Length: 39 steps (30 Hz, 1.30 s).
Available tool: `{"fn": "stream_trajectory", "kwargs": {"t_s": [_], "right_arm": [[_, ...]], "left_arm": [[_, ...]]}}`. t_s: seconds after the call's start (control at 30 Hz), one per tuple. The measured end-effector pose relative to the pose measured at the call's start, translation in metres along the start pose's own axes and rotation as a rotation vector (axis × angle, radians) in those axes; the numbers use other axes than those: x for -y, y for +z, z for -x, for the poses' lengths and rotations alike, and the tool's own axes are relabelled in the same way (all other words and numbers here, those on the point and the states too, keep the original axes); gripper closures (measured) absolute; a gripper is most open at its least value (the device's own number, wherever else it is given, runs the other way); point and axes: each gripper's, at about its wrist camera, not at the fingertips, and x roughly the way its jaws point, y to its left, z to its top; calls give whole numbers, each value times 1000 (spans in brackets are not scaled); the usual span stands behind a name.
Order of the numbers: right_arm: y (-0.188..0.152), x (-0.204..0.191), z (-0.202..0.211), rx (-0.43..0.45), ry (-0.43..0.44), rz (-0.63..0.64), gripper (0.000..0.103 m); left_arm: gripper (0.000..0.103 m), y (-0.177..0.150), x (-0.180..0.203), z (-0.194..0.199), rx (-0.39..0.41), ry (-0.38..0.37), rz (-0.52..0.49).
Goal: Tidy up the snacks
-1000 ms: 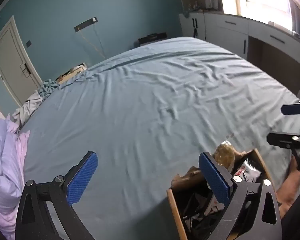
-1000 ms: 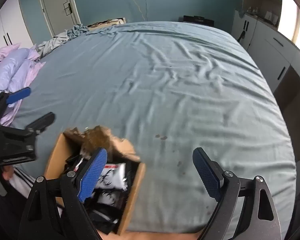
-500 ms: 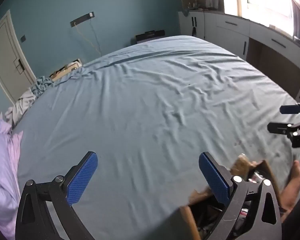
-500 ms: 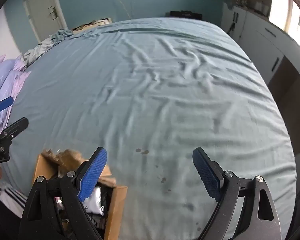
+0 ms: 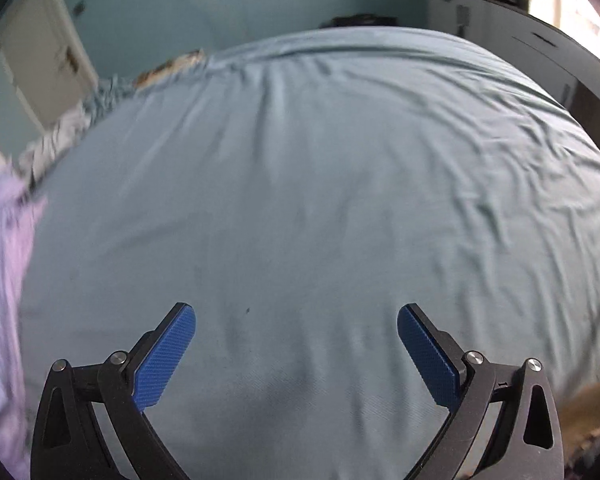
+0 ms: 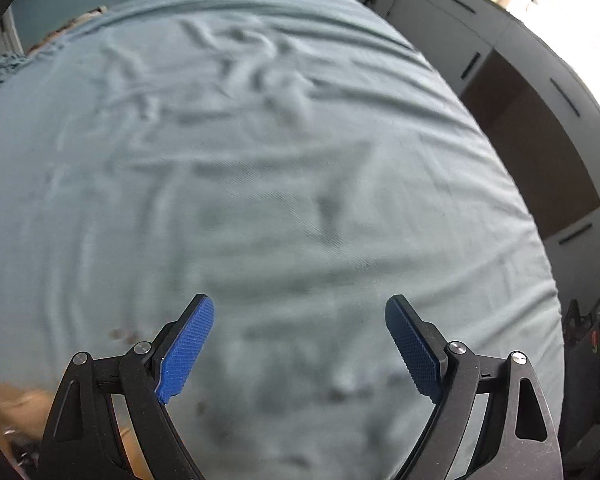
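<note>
Both views are blurred by motion. My left gripper (image 5: 296, 316) hangs open over the grey-blue bed sheet (image 5: 320, 184), nothing between its blue pads. Only a brown corner of the cardboard snack box (image 5: 588, 404) shows at the lower right edge of the left wrist view. My right gripper (image 6: 300, 312) is open too, over bare sheet (image 6: 260, 160), with the box (image 6: 16, 404) as a blurred brown patch at the lower left. The snacks inside cannot be made out.
Lilac bedding (image 5: 0, 280) lies at the left edge of the bed. White cabinets (image 6: 540, 92) and a bright window line the right wall. A door (image 5: 32, 52) and crumpled cloth (image 5: 60, 136) are at the far left.
Both grippers have swung forward and down over the sheet. The box with its packets has slid out toward the frame edges. The other gripper and the hand have left each view.
</note>
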Motion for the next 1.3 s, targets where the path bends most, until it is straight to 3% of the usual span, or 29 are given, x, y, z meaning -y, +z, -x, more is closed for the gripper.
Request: {"fn": "stream_trajectory", "kwargs": {"t_s": [0.07, 0.13, 0.2, 0.27, 0.43, 0.5, 0.6, 0.67, 0.83, 1.3], "right_arm": [[5, 0, -22, -38, -2, -4, 16], [9, 7, -37, -35, 49, -39, 15], [10, 15, -40, 48, 105, -104, 5], [5, 16, -45, 124, 132, -102, 0], [-20, 2, -54, 325, 68, 51, 0], [-27, 4, -54, 323, 76, 12, 0], [-41, 4, -54, 366, 79, -24, 0], [-38, 10, -54, 347, 115, -40, 0], [-35, 17, -50, 344, 109, -36, 0], [-32, 15, -46, 337, 107, -42, 0]], "left_arm": [[0, -4, -3, -13, -26, -6, 17], [0, -7, -1, -28, -71, -14, 3], [0, -12, 5, -40, -102, -16, -30], [0, -13, 6, -37, -70, -20, -30], [0, -15, 2, -45, -38, -62, 41], [0, -19, -5, -44, 7, -82, 69], [0, -25, 0, -41, 64, -51, 26], [0, -29, -1, -40, 86, -41, 49], [0, -32, -10, -40, 93, -83, 84], [0, -30, -7, -43, 95, -74, 79]]}}
